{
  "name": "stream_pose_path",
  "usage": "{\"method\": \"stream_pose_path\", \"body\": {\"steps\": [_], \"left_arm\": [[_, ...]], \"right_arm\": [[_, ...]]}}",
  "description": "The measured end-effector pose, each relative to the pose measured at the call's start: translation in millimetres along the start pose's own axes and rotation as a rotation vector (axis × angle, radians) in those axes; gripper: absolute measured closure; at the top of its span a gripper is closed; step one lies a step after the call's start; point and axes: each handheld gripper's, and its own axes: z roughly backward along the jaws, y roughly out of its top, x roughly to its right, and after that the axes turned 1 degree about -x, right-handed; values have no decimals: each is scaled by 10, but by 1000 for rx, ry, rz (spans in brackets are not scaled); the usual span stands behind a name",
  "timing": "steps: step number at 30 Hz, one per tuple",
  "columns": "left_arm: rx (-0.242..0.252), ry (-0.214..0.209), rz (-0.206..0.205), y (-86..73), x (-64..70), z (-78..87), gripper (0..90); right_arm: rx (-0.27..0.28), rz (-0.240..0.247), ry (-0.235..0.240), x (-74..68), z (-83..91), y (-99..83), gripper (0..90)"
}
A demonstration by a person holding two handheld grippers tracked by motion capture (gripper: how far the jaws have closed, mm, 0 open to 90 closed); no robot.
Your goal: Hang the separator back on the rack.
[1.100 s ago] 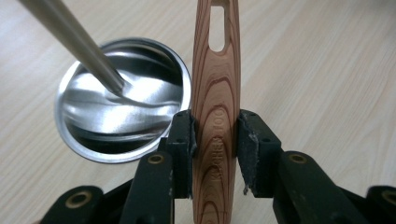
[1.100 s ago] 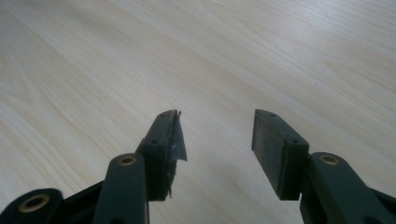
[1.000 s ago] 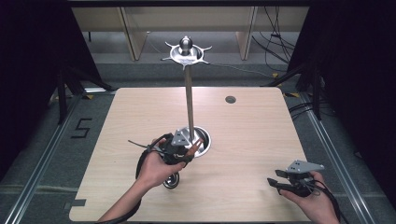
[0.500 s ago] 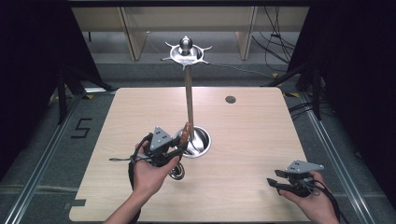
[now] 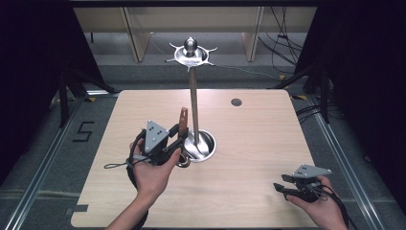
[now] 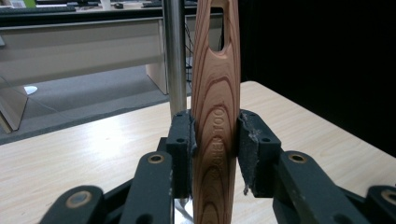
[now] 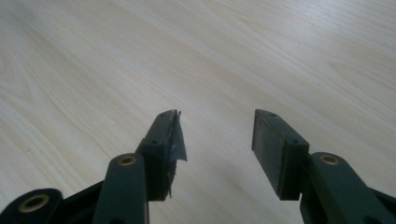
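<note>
Near right, the right gripper (image 5: pixel 282 184) rests low over the counter (image 5: pixel 268 139), jaws apart and empty. Near left, the left gripper (image 6: pixel 215 140) clamps a wooden utensil handle (image 6: pixel 215 107) upright, just beside the steel stand's pole (image 5: pixel 194 115). The step looks like carrying it toward hanging: next, raise its slot to the top hooks (image 5: pixel 191 56).

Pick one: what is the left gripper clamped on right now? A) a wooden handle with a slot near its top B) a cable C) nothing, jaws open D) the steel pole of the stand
A: in the left gripper view the left gripper has both pads pressed on the wooden handle, with the steel pole standing behind it.
</note>
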Motion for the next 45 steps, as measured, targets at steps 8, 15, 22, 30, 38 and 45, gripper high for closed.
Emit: {"method": "stream_pose_path", "body": {"steps": [8, 15, 22, 30, 38, 45], "left_arm": [[15, 9, 9, 56, 27, 13, 672], [45, 28, 13, 127, 55, 45, 672], [66, 40, 13, 198, 66, 65, 672], [86, 51, 18, 265, 89, 71, 672], [100, 55, 21, 324, 102, 84, 672], [113, 57, 25, 374, 94, 93, 672]], "right_arm": [[0, 2, -1, 0, 1, 2, 517], [6, 4, -3, 1, 0, 2, 517], [-2, 4, 4, 2, 1, 3, 517], [-1, 1, 3, 0, 1, 2, 516], [5, 5, 0, 2, 1, 1, 516], [6, 5, -1, 4, 2, 2, 516]]}}
